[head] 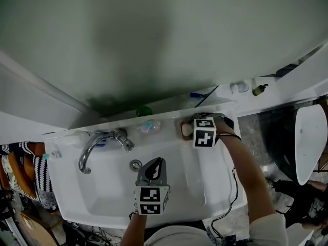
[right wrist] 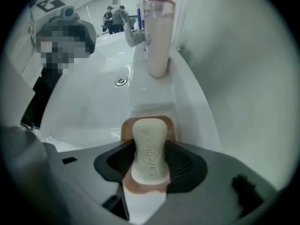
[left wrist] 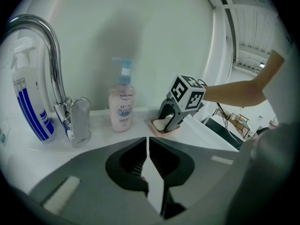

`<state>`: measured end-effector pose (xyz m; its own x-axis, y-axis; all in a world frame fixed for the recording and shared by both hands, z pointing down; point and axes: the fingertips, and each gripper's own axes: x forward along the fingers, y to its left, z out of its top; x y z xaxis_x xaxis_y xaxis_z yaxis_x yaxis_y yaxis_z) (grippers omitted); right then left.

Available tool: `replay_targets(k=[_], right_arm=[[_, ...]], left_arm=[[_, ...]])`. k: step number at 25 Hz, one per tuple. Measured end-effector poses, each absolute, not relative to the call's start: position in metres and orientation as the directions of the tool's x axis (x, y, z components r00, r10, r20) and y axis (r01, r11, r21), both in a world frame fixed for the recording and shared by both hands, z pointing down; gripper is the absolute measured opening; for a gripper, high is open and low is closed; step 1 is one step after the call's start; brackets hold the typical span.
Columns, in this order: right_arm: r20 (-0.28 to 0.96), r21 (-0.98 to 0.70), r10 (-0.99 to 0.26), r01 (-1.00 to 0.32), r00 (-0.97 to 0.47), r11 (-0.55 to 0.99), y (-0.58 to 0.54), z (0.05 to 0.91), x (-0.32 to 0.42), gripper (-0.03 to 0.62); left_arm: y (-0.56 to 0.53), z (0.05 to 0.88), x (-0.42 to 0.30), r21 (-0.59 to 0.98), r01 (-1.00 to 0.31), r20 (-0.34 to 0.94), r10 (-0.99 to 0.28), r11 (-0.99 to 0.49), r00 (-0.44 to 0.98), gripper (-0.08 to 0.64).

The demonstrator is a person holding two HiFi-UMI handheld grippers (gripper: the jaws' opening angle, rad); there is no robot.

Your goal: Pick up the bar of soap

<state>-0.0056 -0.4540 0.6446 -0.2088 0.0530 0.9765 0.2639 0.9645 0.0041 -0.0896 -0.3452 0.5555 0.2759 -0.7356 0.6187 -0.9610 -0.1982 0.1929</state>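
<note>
A cream bar of soap (right wrist: 150,149) lies on a pink dish (right wrist: 125,128) on the sink ledge at the right (head: 186,129). My right gripper (right wrist: 150,159) reaches down over it, jaws shut on the bar's narrow middle with both pads against its sides. The soap still rests on the dish. From the left gripper view, the right gripper (left wrist: 171,118) stands over the soap (left wrist: 161,124). My left gripper (head: 155,164) hovers above the basin near the drain, jaws shut and holding nothing (left wrist: 148,146).
A chrome faucet (head: 95,145) stands at the left of the white sink (head: 102,193), with the drain (head: 135,164) below it. A pink pump bottle (left wrist: 122,104) sits on the ledge between faucet and soap. A blue-and-white bottle (left wrist: 28,102) is left of the faucet.
</note>
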Motion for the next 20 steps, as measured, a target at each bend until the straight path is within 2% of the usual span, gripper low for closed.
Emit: replay_targets(k=[4, 20], right_arm=[[0.976, -0.051, 0.099, 0.24, -0.192, 0.969, -0.4541, 0.6443, -0.0054, 0.215], [0.964, -0.025, 0.084, 0.227, -0.254, 0.973, -0.4539, 0.6422, -0.0052, 0.212]], left_arm=[[-0.3464, 0.554, -0.0884, 0.192, -0.961, 0.619, -0.735, -0.199, 0.276, 0.023], [-0.3435, 0.5539, -0.0888, 0.18, -0.963, 0.626, -0.732, -0.198, 0.268, 0.018]])
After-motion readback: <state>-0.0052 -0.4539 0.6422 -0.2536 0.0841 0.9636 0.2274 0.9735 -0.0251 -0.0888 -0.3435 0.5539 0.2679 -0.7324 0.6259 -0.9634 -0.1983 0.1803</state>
